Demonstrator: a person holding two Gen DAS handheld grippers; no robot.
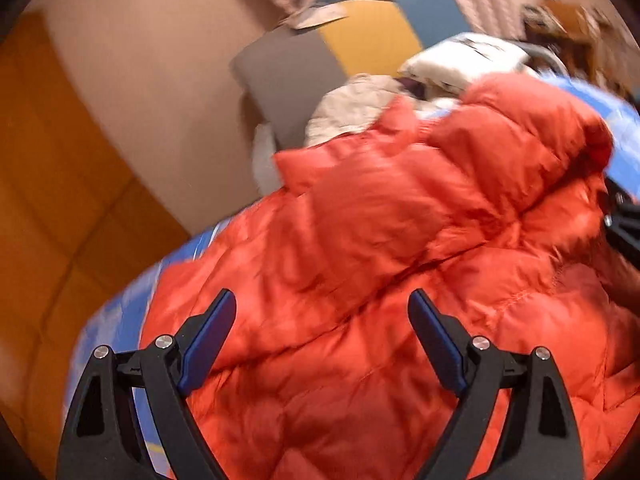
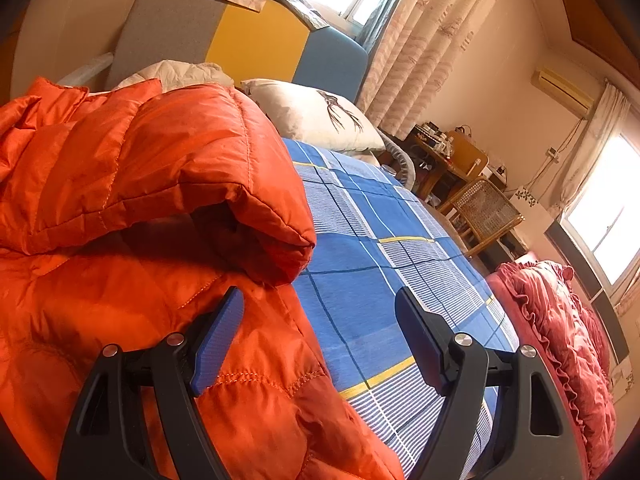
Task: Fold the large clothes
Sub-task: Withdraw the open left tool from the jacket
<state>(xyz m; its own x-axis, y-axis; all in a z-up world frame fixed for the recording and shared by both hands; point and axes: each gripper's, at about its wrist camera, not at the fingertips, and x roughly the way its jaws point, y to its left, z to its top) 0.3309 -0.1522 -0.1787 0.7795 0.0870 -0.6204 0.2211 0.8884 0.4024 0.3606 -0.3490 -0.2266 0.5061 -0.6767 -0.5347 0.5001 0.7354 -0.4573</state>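
An orange quilted puffer jacket lies bunched on a bed with a blue checked sheet. In the right wrist view the jacket fills the left half, with a folded sleeve or flap lying over the body. My left gripper is open and empty, just above the jacket's body. My right gripper is open and empty, over the jacket's right edge where it meets the sheet. The right gripper's black frame shows at the right edge of the left wrist view.
A white pillow and a beige cloth lie at the head of the bed by a grey, yellow and blue headboard. A red ruffled quilt lies at the right. A wicker chair and a cluttered desk stand beyond.
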